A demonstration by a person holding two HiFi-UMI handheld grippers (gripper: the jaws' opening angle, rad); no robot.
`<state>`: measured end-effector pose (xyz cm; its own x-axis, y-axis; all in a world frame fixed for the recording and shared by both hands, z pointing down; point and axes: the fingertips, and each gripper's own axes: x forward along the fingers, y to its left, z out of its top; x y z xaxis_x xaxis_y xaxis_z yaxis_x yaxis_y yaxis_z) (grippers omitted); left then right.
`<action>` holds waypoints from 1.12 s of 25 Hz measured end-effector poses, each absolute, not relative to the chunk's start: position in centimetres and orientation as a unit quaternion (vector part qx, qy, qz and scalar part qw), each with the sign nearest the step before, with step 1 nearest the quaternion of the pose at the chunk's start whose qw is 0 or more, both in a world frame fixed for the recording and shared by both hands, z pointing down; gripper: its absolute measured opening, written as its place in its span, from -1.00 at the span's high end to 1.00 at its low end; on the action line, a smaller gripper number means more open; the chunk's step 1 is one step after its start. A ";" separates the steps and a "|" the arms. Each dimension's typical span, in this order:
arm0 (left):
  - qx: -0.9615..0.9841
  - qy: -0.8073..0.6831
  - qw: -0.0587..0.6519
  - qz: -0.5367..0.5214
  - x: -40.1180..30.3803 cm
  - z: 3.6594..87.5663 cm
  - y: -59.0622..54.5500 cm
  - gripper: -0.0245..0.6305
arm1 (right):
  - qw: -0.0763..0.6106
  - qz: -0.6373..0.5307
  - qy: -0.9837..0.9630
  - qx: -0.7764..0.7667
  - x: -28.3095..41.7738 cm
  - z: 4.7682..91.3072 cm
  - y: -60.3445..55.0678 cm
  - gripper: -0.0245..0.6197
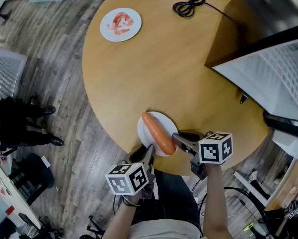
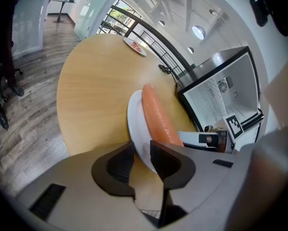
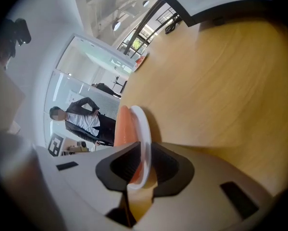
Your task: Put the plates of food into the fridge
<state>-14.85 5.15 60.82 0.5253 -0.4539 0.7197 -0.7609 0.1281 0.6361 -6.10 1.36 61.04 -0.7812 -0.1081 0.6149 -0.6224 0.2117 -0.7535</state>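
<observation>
My left gripper (image 1: 149, 152) is closed on the near rim of the white plate (image 1: 164, 118), and my right gripper (image 1: 176, 139) pinches the same plate from the other side. The rim sits between each pair of pads. The plate lies just ahead of both tools, partly over the near edge of the round wooden table (image 1: 163, 68). A long orange sausage (image 1: 158, 133) lies across the plate, running away from my left jaws and close beside my right ones.

Far ahead and to the left of my tools sits a second plate (image 1: 134, 32) with reddish food (image 1: 121, 23). A coiled black cable (image 1: 189, 5) lies far ahead to the right. The open fridge door (image 1: 273, 73) reaches over the table to the right of my right gripper. The stretch of table between it and the plate I hold is bare.

Each tool's cube (image 1: 216, 148) carries black-and-white square markers. The floor (image 1: 54, 83) is grey wood plank. A person in dark clothes (image 1: 19, 123) stands well off to my left.
</observation>
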 end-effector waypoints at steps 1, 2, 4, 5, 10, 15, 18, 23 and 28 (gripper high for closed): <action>0.644 -0.471 0.588 0.130 -14.9 60.9 5.1 0.65 | 0.218 0.585 -0.742 0.242 -6.1 61.0 1.3 0.70; 0.641 -0.473 0.590 0.128 -15.0 60.9 5.1 0.65 | 0.215 0.591 -0.740 0.240 -6.1 61.0 1.3 0.70; 0.637 -0.476 0.593 0.124 -15.1 60.9 5.1 0.66 | 0.210 0.601 -0.734 0.237 -6.1 60.9 1.3 0.70; 0.636 -0.476 0.595 0.123 -15.1 61.0 5.1 0.66 | 0.210 0.606 -0.730 0.235 -6.2 60.9 1.3 0.70; 0.630 -0.477 0.601 0.119 -15.2 61.1 5.0 0.66 | 0.207 0.629 -0.713 0.230 -6.2 61.1 1.3 0.70; 0.608 -0.479 0.625 0.103 -15.6 61.4 4.9 0.72 | 0.208 0.644 -0.699 0.232 -6.3 61.4 1.7 0.79; 0.605 -0.480 0.627 0.104 -15.6 61.4 4.8 0.73 | 0.211 0.639 -0.700 0.239 -6.1 61.5 1.8 0.79; 0.602 -0.481 0.629 0.101 -15.9 61.2 4.6 0.75 | 0.206 0.643 -0.695 0.247 -6.2 61.4 1.9 0.80; 0.608 -0.477 0.626 0.106 -16.1 60.8 4.2 0.77 | 0.187 0.654 -0.685 0.261 -6.2 61.4 1.9 0.80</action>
